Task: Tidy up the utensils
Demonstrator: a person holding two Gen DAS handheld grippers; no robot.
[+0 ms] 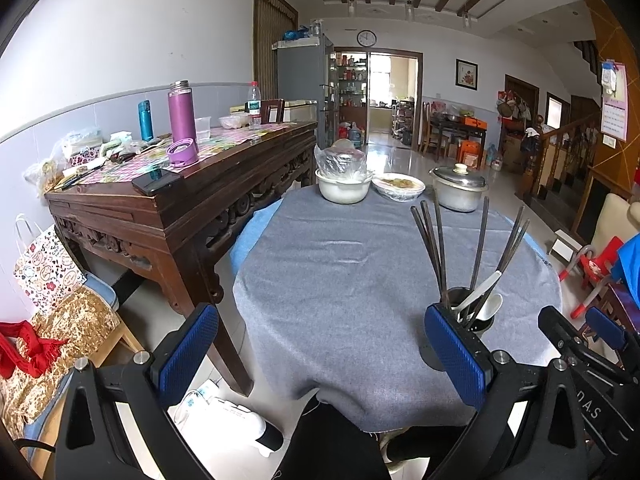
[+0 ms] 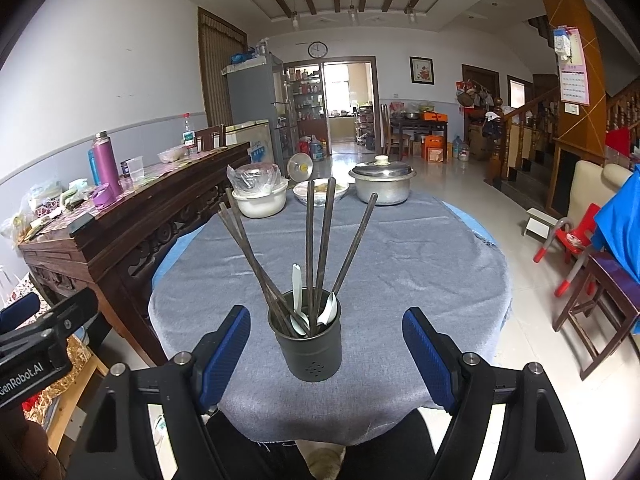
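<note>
A dark metal utensil holder (image 2: 307, 340) stands near the front edge of the round table with a grey cloth (image 2: 400, 248). Several dark chopsticks (image 2: 310, 240) and two white spoons (image 2: 297, 288) stand in it. My right gripper (image 2: 326, 350) is open, its blue pads on either side of the holder without touching it. In the left wrist view the holder (image 1: 474, 312) sits behind the right pad, with chopsticks (image 1: 438, 248) and a white spoon (image 1: 478, 294) sticking out. My left gripper (image 1: 320, 346) is open and empty over the table's front left.
At the table's far side stand a white bowl with a plastic bag (image 2: 260, 196), a covered plate (image 2: 320, 192) and a lidded metal pot (image 2: 382, 184). A cluttered dark wooden sideboard (image 1: 192, 184) stands to the left. Chairs and a stool (image 2: 592, 300) are to the right.
</note>
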